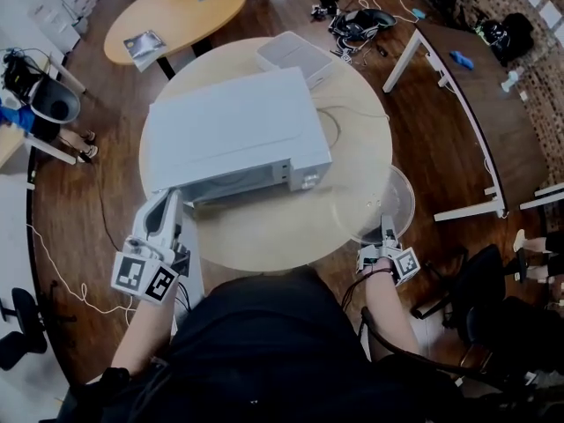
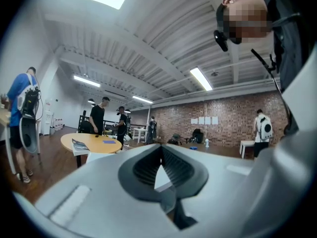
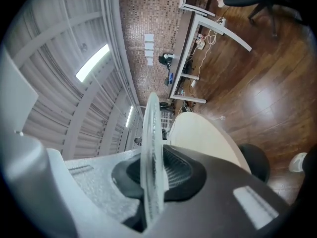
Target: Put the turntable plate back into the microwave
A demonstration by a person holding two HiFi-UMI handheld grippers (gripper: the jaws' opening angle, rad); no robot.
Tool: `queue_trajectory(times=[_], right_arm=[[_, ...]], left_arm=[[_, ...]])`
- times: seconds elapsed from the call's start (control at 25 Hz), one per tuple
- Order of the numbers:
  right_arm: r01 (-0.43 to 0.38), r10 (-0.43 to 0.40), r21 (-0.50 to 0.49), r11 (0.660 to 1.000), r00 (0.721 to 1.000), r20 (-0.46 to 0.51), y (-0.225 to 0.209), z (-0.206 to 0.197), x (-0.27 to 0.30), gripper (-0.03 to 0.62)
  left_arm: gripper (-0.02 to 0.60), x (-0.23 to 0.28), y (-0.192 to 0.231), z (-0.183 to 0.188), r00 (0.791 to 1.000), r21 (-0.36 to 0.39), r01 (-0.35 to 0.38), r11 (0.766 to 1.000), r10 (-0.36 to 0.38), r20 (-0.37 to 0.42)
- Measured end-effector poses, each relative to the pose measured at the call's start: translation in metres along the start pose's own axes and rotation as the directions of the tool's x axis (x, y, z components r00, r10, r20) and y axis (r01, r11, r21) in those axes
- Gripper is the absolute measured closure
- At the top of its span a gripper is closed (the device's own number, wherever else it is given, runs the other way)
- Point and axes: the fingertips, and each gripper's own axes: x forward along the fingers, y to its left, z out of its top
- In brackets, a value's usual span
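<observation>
The left gripper (image 1: 169, 203) has its fingers pressed together at the front left corner of the microwave (image 1: 231, 135). Its cavity seems open toward the person, to the left of the turntable plate (image 1: 394, 199). This clear round glass lies about flat over the right edge of the worktop (image 1: 291, 236), its rim pinched by the right gripper (image 1: 386, 238), the nearer one.

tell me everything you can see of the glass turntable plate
The turntable plate is a round disc of clear, slightly frosted glass with a thicker rim. It is outside the microwave and lies roughly flat at the right edge of the round table, partly out over the wood floor. The right gripper is shut on its near rim. In the right gripper view it shows edge-on between the pads. Nothing else visibly holds it.
</observation>
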Motion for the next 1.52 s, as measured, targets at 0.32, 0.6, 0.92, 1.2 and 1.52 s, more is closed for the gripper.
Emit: queue_trajectory(times=[0.32,0.6,0.92,1.2,1.52], right_arm=[[-0.022,0.022,-0.003,1.0,0.999,0.042,0.02,-0.001,-0.013,0.569],[-0.023,0.023,0.002,1.0,0.999,0.035,0.021,-0.023,-0.027,0.569],[-0.029,0.029,-0.004,1.0,1.0,-0.006,0.028,-0.043,-0.03,0.569],[-0.038,0.038,-0.01,0.999,0.999,-0.034,0.034,-0.055,-0.03,0.569],[-0.022,0.021,-0.011,1.0,0.998,-0.061,0.026,-0.07,-0.041,0.569]], left_arm=[[0.578,-0.009,0.003,-0.004,0.999,-0.01,0.038,0.999,-0.038,0.031],[0.578,-0.017,0.011,-0.008,0.999,-0.013,0.046,0.999,-0.045,0.017],[0.578,-0.028,0.016,-0.009,0.999,-0.028,0.043,0.999,-0.042,0.027],[0.578,-0.032,0.016,-0.014,0.998,-0.04,0.047,0.998,-0.046,0.044],[0.578,-0.04,0.017,-0.03,0.998,-0.053,0.054,0.997,-0.052,0.039]])
